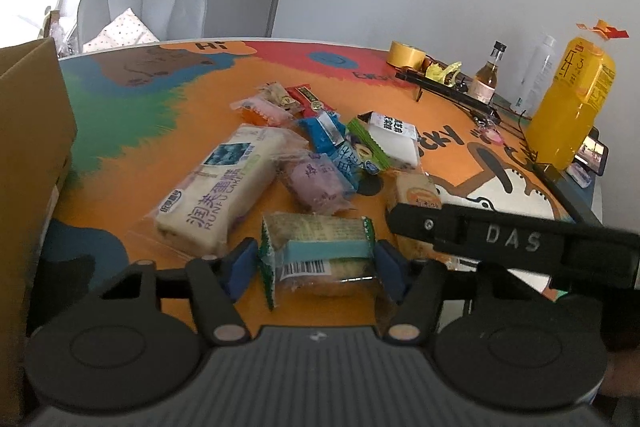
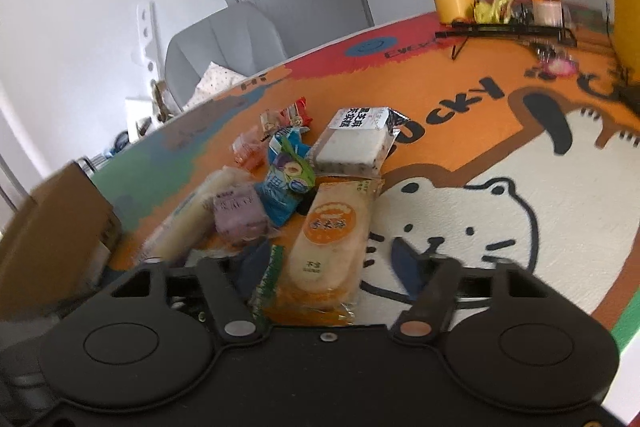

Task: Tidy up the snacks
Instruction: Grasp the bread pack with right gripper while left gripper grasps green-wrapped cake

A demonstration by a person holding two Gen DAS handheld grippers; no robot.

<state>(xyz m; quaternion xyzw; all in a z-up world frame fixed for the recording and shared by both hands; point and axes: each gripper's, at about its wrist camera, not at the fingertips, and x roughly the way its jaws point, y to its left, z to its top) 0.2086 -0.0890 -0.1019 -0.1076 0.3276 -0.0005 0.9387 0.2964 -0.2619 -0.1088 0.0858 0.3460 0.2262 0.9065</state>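
left claw (image 1: 316,261) grips a green-edged snack packet (image 1: 320,247) on the counter (image 1: 160,131); right claw (image 2: 328,261) straddles an orange rice cracker pack (image 2: 332,239), pads not touching. next, likely lifting toward the cardboard box (image 1: 32,147).

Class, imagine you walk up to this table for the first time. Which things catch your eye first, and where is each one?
First comes the bright orange cartoon tablecloth, with its big white cat face on the near right. Mid-table lies a heap of wrapped snacks; the long pale cake pack sits at its left. The tall yellow drink bottle stands at the far right edge.
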